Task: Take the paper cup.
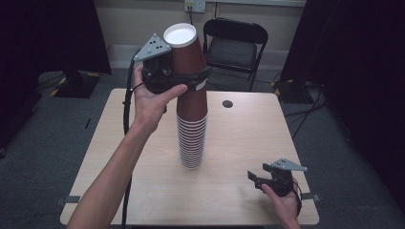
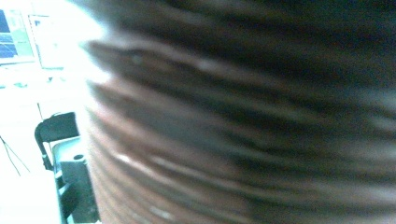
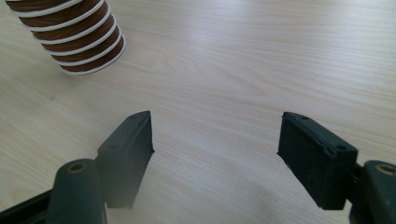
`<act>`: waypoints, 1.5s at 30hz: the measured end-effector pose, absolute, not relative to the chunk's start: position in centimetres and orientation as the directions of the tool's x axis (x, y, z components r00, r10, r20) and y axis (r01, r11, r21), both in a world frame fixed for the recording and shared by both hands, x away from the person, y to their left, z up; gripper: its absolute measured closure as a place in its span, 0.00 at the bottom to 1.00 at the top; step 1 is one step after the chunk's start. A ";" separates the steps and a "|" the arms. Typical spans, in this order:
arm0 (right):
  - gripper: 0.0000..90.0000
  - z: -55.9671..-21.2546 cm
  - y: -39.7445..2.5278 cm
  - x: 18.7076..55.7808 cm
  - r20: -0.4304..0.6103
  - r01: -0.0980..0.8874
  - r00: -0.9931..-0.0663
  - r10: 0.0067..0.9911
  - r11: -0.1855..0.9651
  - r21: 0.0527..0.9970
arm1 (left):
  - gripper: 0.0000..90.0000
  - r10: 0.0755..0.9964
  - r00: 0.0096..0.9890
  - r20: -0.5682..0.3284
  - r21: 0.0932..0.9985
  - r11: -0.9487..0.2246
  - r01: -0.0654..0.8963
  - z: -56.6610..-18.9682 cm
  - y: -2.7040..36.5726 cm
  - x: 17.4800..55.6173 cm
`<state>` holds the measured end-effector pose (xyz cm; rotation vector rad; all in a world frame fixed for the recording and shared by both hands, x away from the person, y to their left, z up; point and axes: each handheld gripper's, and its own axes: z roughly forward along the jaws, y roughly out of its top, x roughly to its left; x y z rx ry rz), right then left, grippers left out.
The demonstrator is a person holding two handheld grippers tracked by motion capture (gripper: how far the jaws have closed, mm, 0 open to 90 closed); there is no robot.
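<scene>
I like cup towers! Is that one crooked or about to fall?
The top cup tilts left off the stack of cups, gripped by the left gripper. The stack itself stands fairly straight on the table. Nothing spilled.

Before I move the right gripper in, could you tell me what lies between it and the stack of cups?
Only bare table lies between the right gripper and the stack of cups, as the high view shows.

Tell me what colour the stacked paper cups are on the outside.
Reddish brown, with white rims: the stacked paper cups show it best in the high view.
</scene>
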<state>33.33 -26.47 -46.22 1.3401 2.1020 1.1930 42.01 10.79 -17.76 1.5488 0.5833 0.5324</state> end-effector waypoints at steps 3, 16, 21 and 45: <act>0.29 -46.2 -26.5 33.3 0.123 0.552 -0.477 0.870 0.187 0.813 | 0.11 0.654 0.756 -0.009 0.998 -0.037 0.044 -17.6 11.3 41.8; 0.30 -46.3 -26.2 33.3 0.119 0.551 -0.482 0.868 0.194 0.812 | 0.11 0.695 0.718 -0.041 0.998 -0.005 0.062 -17.2 15.2 41.3; 0.30 -46.2 -26.2 33.3 0.118 0.548 -0.486 0.866 0.197 0.813 | 0.12 0.698 0.714 -0.054 0.997 -0.001 0.077 -17.8 16.3 41.3; 0.31 -46.1 -24.8 32.9 0.073 0.514 -0.544 0.836 0.264 0.816 | 0.12 0.728 0.682 -0.069 0.980 -0.079 0.184 -23.4 20.0 39.7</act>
